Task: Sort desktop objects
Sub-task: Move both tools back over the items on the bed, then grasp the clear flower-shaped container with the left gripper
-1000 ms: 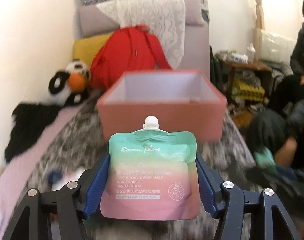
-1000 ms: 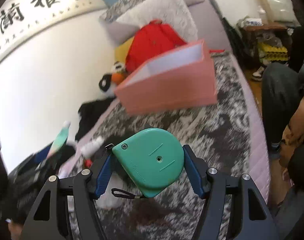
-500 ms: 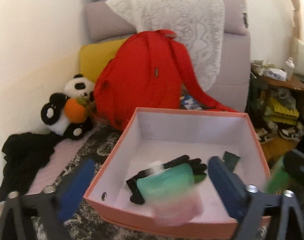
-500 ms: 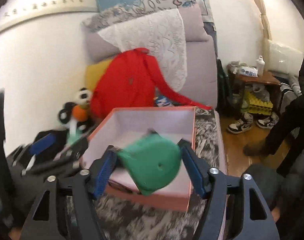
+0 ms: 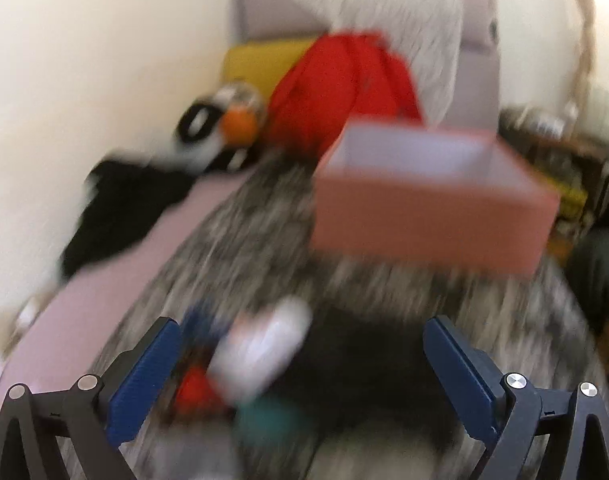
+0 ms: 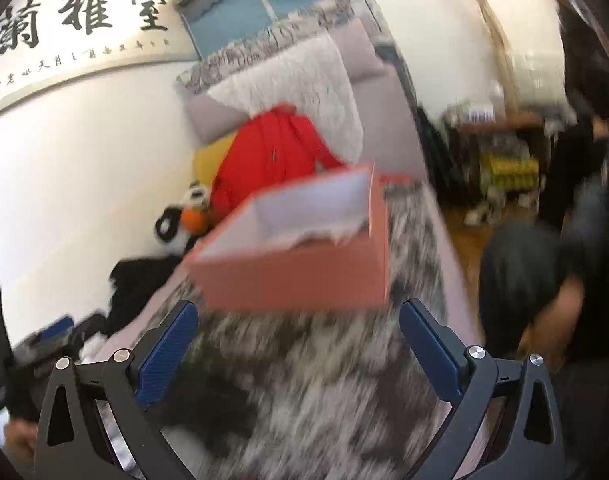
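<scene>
The pink open box (image 5: 432, 220) stands on the grey patterned blanket (image 5: 256, 240), ahead of both grippers and apart from them; in the right wrist view the box (image 6: 296, 276) shows its white inside, with the contents blurred. My left gripper (image 5: 302, 324) has its jaws opening wide with nothing between the pads. Below it lies a blurred heap: a white bottle-like item (image 5: 264, 352), something red (image 5: 196, 392), something teal (image 5: 268, 420) and a dark item (image 5: 368, 368). My right gripper (image 6: 299, 307) is also opening and holds nothing, over the blanket (image 6: 324, 380).
A red backpack (image 5: 344, 88), a yellow cushion (image 5: 260, 60) and a panda plush (image 5: 220, 128) sit behind the box against the sofa back. Black cloth (image 5: 120, 208) lies at the left wall. A seated person (image 6: 564, 260) and a cluttered side table (image 6: 504, 152) are on the right.
The pouch has left my left gripper and the green tape measure my right; both went into the box. Both grippers opened and pulled back from the box.
</scene>
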{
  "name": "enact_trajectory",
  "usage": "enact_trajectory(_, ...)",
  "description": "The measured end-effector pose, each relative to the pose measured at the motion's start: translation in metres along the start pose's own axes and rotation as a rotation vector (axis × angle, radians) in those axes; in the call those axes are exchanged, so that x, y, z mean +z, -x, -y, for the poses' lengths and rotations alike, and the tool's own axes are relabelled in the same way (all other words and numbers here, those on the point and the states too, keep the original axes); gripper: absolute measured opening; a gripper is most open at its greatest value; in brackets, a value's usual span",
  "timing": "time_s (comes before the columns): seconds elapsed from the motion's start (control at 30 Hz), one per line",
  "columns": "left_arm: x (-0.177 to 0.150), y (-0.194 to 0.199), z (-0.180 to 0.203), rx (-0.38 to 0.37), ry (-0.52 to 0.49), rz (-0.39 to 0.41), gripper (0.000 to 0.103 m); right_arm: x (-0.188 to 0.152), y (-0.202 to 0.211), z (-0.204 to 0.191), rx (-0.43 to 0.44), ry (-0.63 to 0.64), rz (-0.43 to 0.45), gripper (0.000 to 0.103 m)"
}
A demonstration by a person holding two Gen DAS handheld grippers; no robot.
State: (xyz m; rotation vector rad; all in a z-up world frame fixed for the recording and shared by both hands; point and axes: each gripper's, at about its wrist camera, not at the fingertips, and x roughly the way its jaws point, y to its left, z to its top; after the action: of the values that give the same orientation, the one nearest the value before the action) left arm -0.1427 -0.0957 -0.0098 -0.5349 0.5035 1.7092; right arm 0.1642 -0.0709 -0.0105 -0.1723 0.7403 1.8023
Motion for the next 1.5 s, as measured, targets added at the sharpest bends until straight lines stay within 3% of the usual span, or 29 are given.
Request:
enact_trajectory(0.07,-0.035,0.012,-0.012,0.041,0.029,-0.069,0.100,-0.023,-0.006,-0.013,0.013,0.041,-0.100,0.103)
enact_trajectory(0.17,-0.083,0.021,-0.024,0.081,0.123,-0.155,0.100,-0.042,-0.008,-0.035,0.043,0.182,-0.147,0.102)
enact_trajectory(0.27,-0.106,0.014,-0.018,0.049,0.155,-0.228,0.100,-0.062,-0.014,-0.050,0.026,0.303,-0.194,0.102)
enact_trajectory(0.43,-0.115,-0.006,0.019,0.020,0.042,-0.245,0.100,-0.079,-0.028,-0.050,0.016,0.333,-0.295,0.102)
enact_trajectory(0.63,-0.120,-0.043,0.029,-0.043,0.074,-0.339,0.100,-0.099,-0.050,-0.043,-0.034,0.330,-0.415,0.102)
enact_trajectory(0.73,-0.124,-0.060,0.039,-0.039,0.025,-0.371,0.102,-0.112,-0.066,-0.044,-0.050,0.353,-0.492,0.102)
enact_trajectory(0.87,-0.118,-0.070,0.042,-0.035,0.015,-0.350,0.103,-0.131,-0.085,-0.053,-0.065,0.423,-0.563,0.102)
enact_trajectory(1.0,-0.110,-0.084,0.044,-0.057,0.015,-0.346,0.103,-0.137,-0.099,-0.048,-0.060,0.388,-0.608,0.102)
enact_trajectory(1.2,-0.103,-0.095,0.048,-0.127,-0.013,-0.306,0.103,-0.135,-0.106,-0.042,-0.052,0.345,-0.605,0.101)
enact_trajectory(1.3,-0.097,-0.105,0.053,-0.149,-0.038,-0.298,0.103,-0.136,-0.104,-0.046,-0.058,0.392,-0.589,0.085)
enact_trajectory(1.33,-0.094,-0.110,0.055,-0.156,-0.044,-0.298,0.103,-0.135,-0.102,-0.049,-0.055,0.417,-0.581,0.071)
enact_trajectory(1.37,-0.091,-0.114,0.056,-0.163,-0.050,-0.298,0.103,-0.135,-0.100,-0.051,-0.041,0.427,-0.573,0.050)
enact_trajectory(1.4,-0.088,-0.119,0.058,-0.169,-0.056,-0.297,0.103,-0.132,-0.098,-0.050,-0.023,0.413,-0.574,0.040)
enact_trajectory(1.5,-0.084,-0.124,0.062,-0.147,-0.048,-0.304,0.103,-0.125,-0.094,-0.043,0.016,0.349,-0.578,0.028)
